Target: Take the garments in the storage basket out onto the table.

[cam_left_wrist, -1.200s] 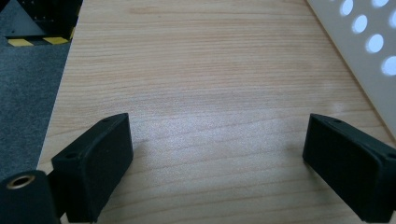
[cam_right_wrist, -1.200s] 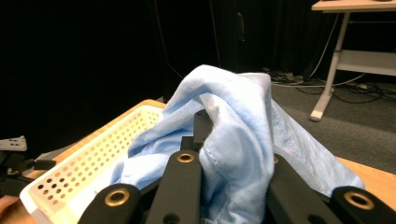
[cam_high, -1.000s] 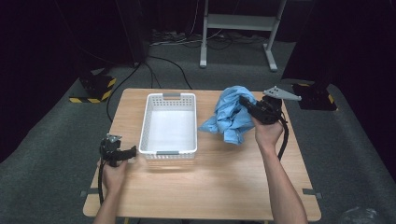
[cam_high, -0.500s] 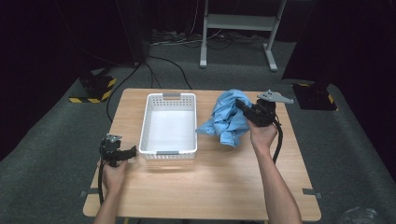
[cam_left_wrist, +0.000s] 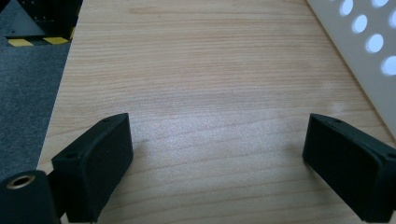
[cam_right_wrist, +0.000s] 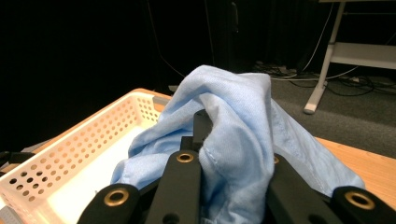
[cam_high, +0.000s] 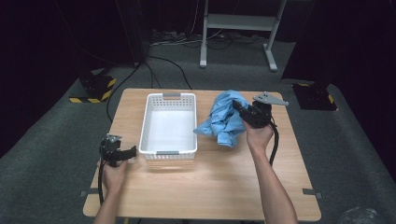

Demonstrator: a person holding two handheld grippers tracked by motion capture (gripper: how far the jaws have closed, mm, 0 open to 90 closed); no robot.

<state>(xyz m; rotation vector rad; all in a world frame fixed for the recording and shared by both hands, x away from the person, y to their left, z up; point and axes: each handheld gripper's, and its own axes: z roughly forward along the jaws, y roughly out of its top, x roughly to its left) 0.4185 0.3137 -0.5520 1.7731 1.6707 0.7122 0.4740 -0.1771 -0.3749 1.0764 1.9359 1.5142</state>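
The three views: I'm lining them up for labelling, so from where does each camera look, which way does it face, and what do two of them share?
High view: above the person's side, facing forward and down on the table; both forearms, left gripper and right gripper show.
Left gripper view: rides the left gripper, looks down at bare wood beside the basket; its open jaws show.
Right gripper view: rides the right gripper, faces the basket; its jaws are shut on the blue cloth.
Shared: the high view and the right gripper view both show cloth and basket.

Lab or test room: dark walls, grey carpet (cam_high: pixel 51 140), floor cables (cam_high: pixel 168 42), hazard-striped blocks (cam_high: pixel 95 88), metal stand (cam_high: pixel 238 28), lone wooden bench (cam_high: pixel 219 186).
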